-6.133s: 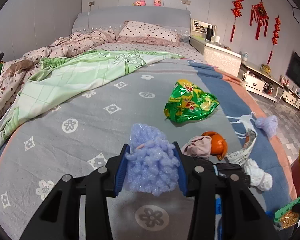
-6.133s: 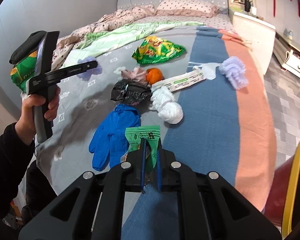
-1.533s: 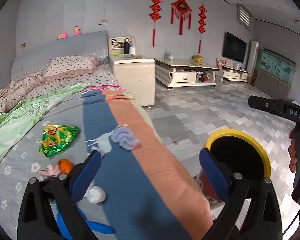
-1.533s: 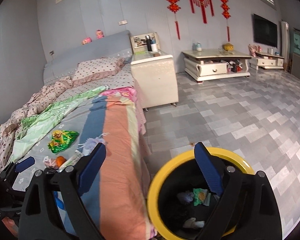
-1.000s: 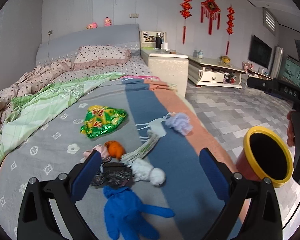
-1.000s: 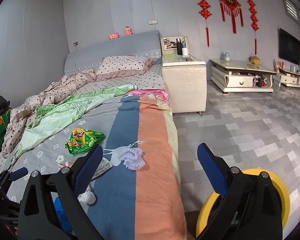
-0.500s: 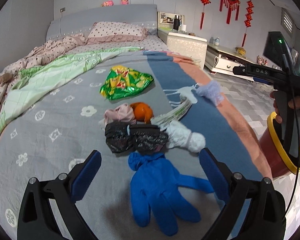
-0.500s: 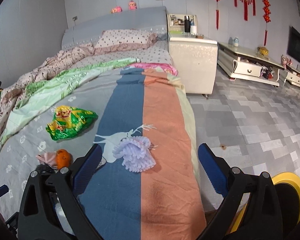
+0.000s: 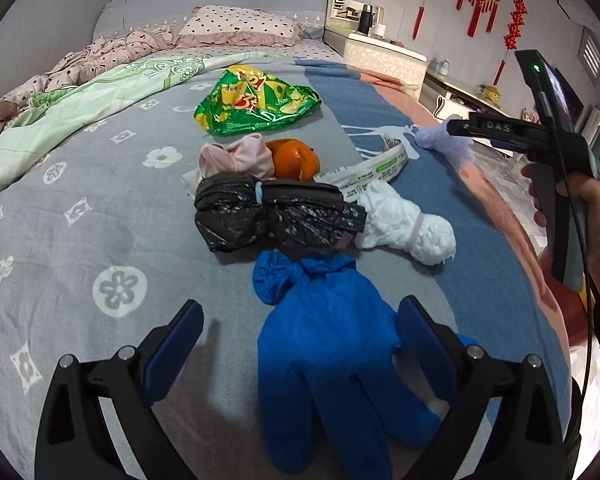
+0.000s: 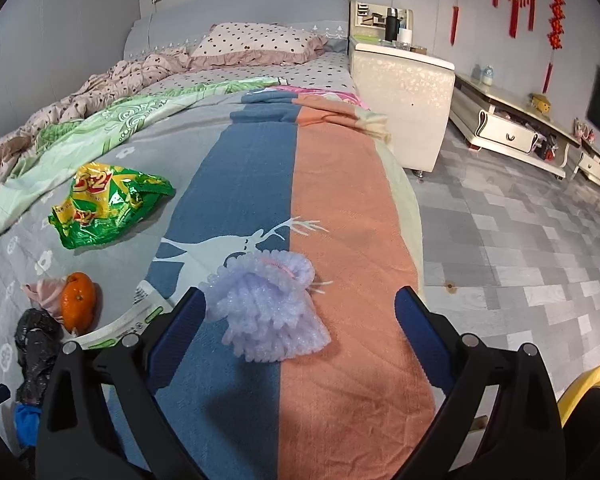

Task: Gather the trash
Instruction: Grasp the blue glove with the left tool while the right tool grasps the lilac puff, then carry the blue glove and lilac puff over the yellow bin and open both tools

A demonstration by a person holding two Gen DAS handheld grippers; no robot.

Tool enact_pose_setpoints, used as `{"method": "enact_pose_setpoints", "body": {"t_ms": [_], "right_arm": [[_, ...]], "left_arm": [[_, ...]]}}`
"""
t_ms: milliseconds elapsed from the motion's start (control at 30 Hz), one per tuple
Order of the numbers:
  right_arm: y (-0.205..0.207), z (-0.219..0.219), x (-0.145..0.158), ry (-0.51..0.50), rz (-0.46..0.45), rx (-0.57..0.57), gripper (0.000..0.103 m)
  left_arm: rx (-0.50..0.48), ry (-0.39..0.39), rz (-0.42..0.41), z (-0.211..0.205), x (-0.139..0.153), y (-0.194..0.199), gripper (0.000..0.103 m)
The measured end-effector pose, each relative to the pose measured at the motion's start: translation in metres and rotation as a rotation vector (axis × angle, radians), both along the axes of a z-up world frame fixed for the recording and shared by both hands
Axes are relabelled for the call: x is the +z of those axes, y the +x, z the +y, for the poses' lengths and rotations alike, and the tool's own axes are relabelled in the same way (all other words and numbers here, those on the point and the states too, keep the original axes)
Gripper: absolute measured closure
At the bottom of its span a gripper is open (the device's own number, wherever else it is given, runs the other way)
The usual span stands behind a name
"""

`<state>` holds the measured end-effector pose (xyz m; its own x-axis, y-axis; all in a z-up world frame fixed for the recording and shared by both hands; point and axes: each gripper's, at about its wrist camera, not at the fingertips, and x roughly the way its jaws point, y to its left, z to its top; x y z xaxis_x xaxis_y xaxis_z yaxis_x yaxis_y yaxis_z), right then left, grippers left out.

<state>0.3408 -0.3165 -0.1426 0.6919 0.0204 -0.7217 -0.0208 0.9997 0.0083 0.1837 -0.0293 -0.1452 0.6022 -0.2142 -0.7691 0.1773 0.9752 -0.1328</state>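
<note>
Trash lies on the bed. My left gripper (image 9: 298, 336) is open and empty, its fingers on either side of a blue glove (image 9: 332, 352). Beyond the glove lie a black bag (image 9: 276, 216), a white wad (image 9: 408, 228), an orange (image 9: 294, 160), a pink cloth (image 9: 236, 160), a white wrapper (image 9: 372, 170) and a green snack bag (image 9: 256, 104). My right gripper (image 10: 300, 316) is open and empty, just in front of a purple foam net (image 10: 268, 308). The bin's yellow rim (image 10: 584, 388) shows at the lower right.
A green quilt (image 9: 84, 104) and pillows (image 9: 240, 26) lie at the bed's far end. A white bedside cabinet (image 10: 400, 80) and a low TV stand (image 10: 512, 124) stand on the tiled floor to the right of the bed.
Both grippers have swung from the bin back to the bed and come closer to the trash. The left one has closed in on the blue glove, the right one on the purple net.
</note>
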Motion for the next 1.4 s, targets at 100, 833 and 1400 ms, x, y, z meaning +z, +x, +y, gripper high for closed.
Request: {"method": "enact_pose_setpoints", "body": {"t_ms": [100,833,1400], "right_arm": [[0.009,0.004,-0.005,-0.004,0.003,0.010,0.013],[0.016,0.013,-0.013,0.002,0.012,0.008,0.069],[-0.078,-0.007,0.081,0.093,-0.113,0.026,0.069]], "left_arm": [[-0.015,-0.012,0.002,-0.003,-0.003,0.000,0.016],[-0.127,-0.033,-0.056,-0.021,0.009,-0.020,0.074],[-0.106,-0.046,-0.194,-0.022,0.075,-0.052,0.077]]}}
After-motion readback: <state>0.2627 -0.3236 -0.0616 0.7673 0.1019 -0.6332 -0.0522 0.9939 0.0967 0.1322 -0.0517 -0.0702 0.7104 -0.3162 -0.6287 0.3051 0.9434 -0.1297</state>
